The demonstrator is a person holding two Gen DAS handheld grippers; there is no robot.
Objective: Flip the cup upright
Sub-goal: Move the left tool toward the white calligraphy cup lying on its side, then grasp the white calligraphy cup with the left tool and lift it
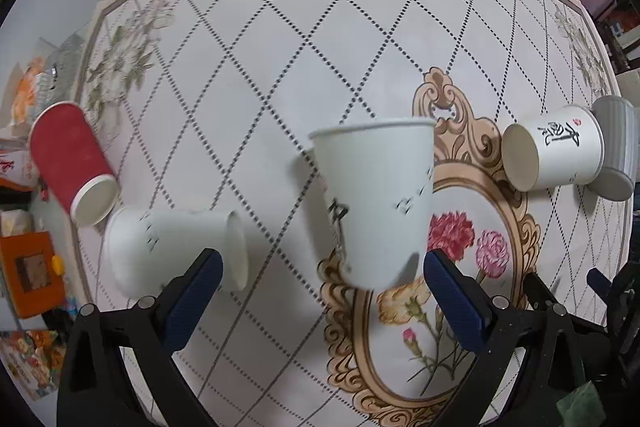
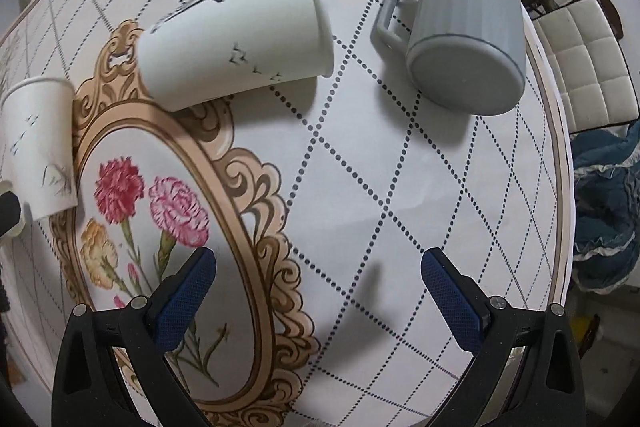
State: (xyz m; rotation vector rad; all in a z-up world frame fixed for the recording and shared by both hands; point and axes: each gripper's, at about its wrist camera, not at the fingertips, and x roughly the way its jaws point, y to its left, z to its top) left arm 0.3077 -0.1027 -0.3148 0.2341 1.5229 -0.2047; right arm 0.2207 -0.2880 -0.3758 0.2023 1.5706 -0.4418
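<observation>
A white paper cup (image 1: pixel 376 203) stands upright on the round table, just ahead of my open left gripper (image 1: pixel 320 271), nearer its right finger; it also shows at the left edge of the right wrist view (image 2: pixel 38 147). A second white paper cup (image 1: pixel 176 247) lies on its side by the left finger. A red paper cup (image 1: pixel 72 163) lies on its side at the table's left edge. A white cup with black writing (image 1: pixel 556 153) (image 2: pixel 236 39) lies on its side. A grey mug (image 2: pixel 468 39) (image 1: pixel 616 143) lies on its side beyond it. My right gripper (image 2: pixel 318 271) is open and empty.
The round table (image 2: pixel 400 187) has a patterned cloth with a flower medallion (image 2: pixel 152 207). A white chair (image 2: pixel 580 67) and blue cloth (image 2: pixel 600 207) lie beyond its right edge. Boxes (image 1: pixel 32 267) and clutter sit left of the table.
</observation>
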